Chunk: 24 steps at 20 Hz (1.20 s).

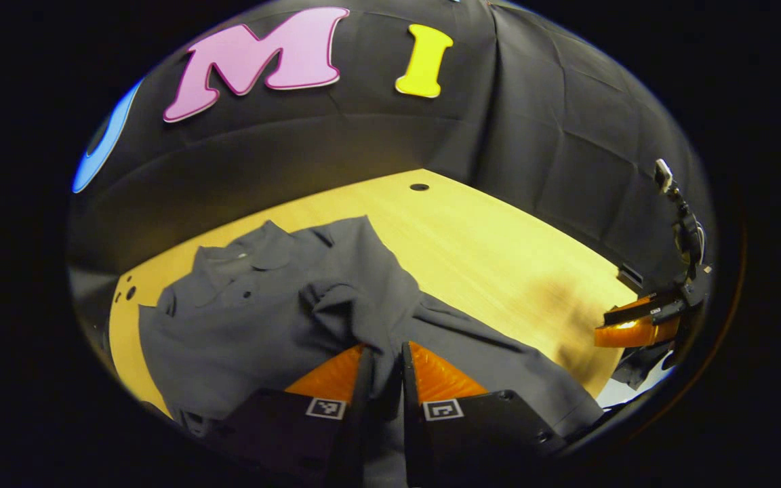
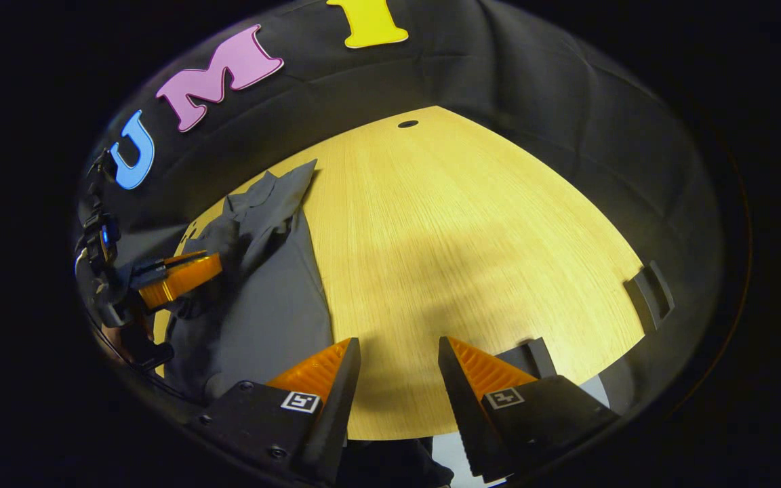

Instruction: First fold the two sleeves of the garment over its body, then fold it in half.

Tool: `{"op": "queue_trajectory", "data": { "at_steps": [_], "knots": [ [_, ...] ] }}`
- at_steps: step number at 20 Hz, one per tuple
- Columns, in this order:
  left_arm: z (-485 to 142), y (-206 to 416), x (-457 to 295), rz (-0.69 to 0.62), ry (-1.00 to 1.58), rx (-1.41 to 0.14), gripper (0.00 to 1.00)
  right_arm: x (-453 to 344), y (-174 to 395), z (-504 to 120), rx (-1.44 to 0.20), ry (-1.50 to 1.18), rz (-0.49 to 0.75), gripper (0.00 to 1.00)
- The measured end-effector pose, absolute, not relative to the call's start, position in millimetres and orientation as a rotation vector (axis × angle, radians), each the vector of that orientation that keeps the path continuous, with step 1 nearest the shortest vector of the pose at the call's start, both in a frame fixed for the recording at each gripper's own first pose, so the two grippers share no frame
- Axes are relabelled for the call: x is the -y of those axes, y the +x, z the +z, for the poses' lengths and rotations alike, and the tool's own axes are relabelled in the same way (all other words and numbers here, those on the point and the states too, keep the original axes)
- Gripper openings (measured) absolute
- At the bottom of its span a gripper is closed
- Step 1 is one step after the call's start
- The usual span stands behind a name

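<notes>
Wooden table (image 2: 472, 224): light, yellow-toned top with fine grain running away from the camera and a broad soft shadow across its middle. Round hole (image 2: 407, 124): dark, set in the table near its far edge. Small holes (image 1: 127, 288): a cluster near the table's left corner. Black brackets (image 2: 649, 295): clipped onto the table's near right edge, a second one (image 2: 534, 357) along the same edge.

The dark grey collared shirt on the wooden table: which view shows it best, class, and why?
The left gripper view: the dark grey collared shirt spreads across it, collar and buttons visible, with a fold of cloth pinched in the left gripper. The right gripper view shows the shirt from the side, narrow and bunched, beside the open right gripper.
</notes>
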State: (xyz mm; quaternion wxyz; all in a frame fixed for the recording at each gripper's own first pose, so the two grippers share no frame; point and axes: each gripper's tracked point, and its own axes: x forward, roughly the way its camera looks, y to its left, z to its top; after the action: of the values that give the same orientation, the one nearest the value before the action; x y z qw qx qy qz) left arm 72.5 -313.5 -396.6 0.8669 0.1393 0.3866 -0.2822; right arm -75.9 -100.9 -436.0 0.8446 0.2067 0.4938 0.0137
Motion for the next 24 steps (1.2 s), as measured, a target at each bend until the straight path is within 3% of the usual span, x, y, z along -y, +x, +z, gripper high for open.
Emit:
{"op": "queue_trajectory", "data": {
  "at_steps": [4,7,9,14,15,16,19,21,24],
  "knots": [
    [-390.8,45.7,337.5,-0.686,0.232,-0.816,0.47,95.7,-83.0,-438.7,-1.057,0.44,0.038,0.72],
    [-372.6,24.4,341.1,-0.732,0.168,-0.797,0.79,89.6,-85.7,-425.7,-1.047,0.426,0.054,0.74],
    [-361.2,15.5,323.0,-0.707,0.171,-0.781,0.94,80.2,-89.7,-418.6,-1.051,0.414,0.08,0.74],
    [-345.1,1.0,234.2,-0.549,0.171,-0.792,0.95,44.9,-109.9,-400.5,-1.048,0.367,0.138,0.75],
    [-341.9,-3.3,209.1,-0.506,0.171,-0.798,0.95,36.4,-113.7,-399.2,-1.052,0.363,0.15,0.63],
    [-339.5,-6.1,183.5,-0.463,0.173,-0.8,0.95,27.9,-118.2,-398.2,-1.056,0.352,0.159,0.8],
    [-335.2,-24.1,112.6,-0.366,0.181,-0.826,0.95,12.9,-129.7,-401.1,-1.077,0.313,0.161,0.83],
    [-333.8,-41.0,71.7,-0.319,0.171,-0.859,0.95,6.2,-133.2,-400.4,-1.086,0.321,0.14,0.9],
    [-336.6,-63.0,17.6,-0.245,0.152,-0.897,0.96,2.4,-134.6,-398.8,-1.087,0.303,0.11,0.92]
  ]
}}
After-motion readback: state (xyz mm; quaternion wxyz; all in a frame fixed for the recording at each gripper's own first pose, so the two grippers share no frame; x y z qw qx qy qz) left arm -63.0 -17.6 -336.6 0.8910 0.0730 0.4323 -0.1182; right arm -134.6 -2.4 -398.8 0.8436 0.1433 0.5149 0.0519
